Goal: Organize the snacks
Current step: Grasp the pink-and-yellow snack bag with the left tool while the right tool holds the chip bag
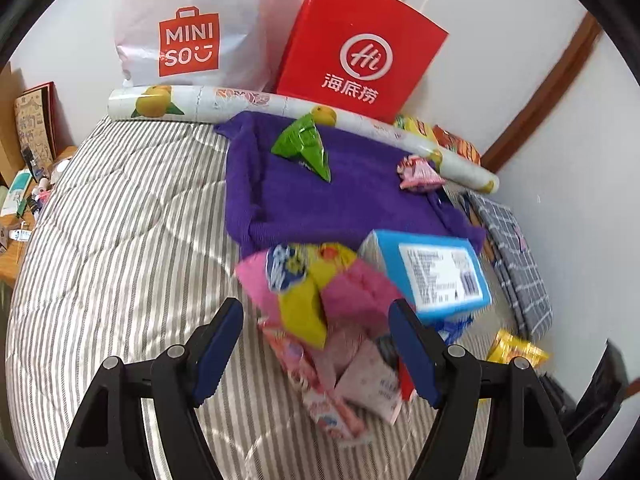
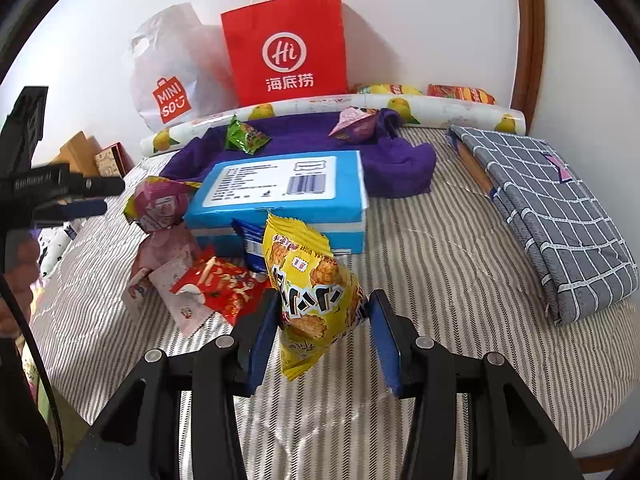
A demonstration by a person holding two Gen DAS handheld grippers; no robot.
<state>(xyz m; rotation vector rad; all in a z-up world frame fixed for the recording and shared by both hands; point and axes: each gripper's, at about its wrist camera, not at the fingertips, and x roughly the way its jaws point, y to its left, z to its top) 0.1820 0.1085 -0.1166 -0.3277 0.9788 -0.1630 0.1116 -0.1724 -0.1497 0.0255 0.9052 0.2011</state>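
1. On a striped bed (image 2: 440,280), the right gripper (image 2: 324,336) holds a yellow packet (image 2: 312,280) between its two blue pads, which press the packet's sides; the packet stands upright, its top above the fingertips and its lower corner hanging between the jaws.
2. The left gripper (image 1: 316,344) hovers with jaws spread wide and nothing between the pads; a blurred pink-and-yellow pack (image 1: 296,284) and pink sachets (image 1: 352,388) lie just beyond and below the gap.
3. A blue box (image 2: 280,196) lies flat behind the yellow packet, label up, with a red pack (image 2: 224,284) just left of the right gripper.
4. A purple cloth (image 1: 320,200) spreads farther back, carrying a green pack (image 1: 304,148) and a pink pack (image 1: 418,172).
5. A red bag (image 2: 288,44) and a white bag (image 2: 172,80) lean against the wall behind a fruit-print roll (image 2: 320,108).
6. A grey checked cloth (image 2: 552,216) lies folded at the right side of the bed.
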